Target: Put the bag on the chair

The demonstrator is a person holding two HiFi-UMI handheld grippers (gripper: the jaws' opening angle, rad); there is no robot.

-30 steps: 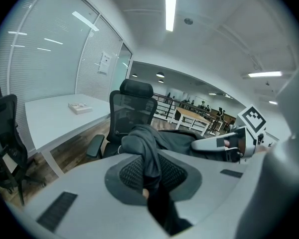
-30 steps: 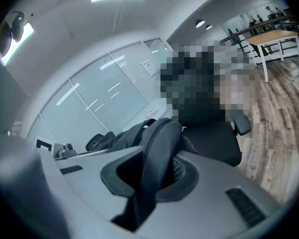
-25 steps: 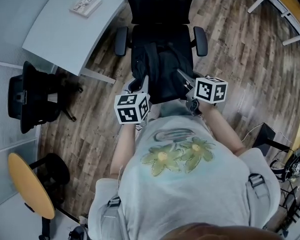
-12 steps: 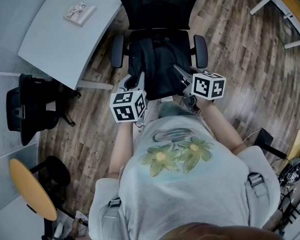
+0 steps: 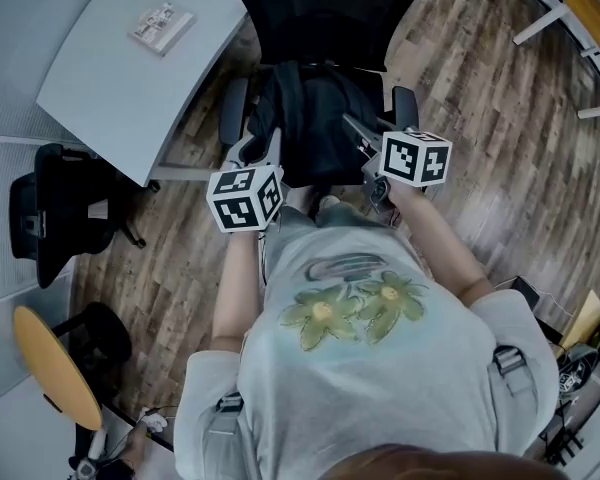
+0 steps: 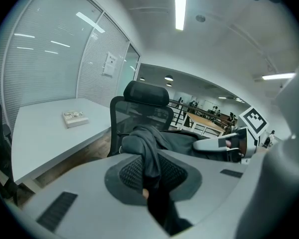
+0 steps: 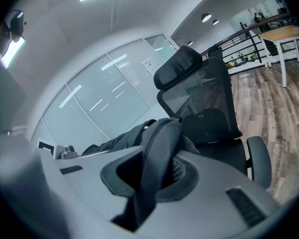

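Top centre: bag (image 5: 315, 118) over chair (image 5: 325, 18) seat, contact unclear. L gripper (image 6: 148, 180) & R gripper (image 7: 152, 176) each clamped on bag; fabric hides pads.

Floor: dark wood-look planks (image 5: 510, 158) across the head view. Upper left, a curved light-grey table (image 5: 100, 88) with a small flat box (image 5: 162, 26) on it. Spare black chair (image 5: 55, 218) at the left edge, just beside the table's corner. Round yellow top (image 5: 50, 373) on a black base, lower left. White desk legs (image 5: 540, 23) upper right. Left gripper view: glass partition (image 6: 50, 59) with blinds on the left, paper sheet (image 6: 109, 64) stuck on it, strip light (image 6: 180, 6) at top — open office with desks (image 6: 209, 121) far behind.
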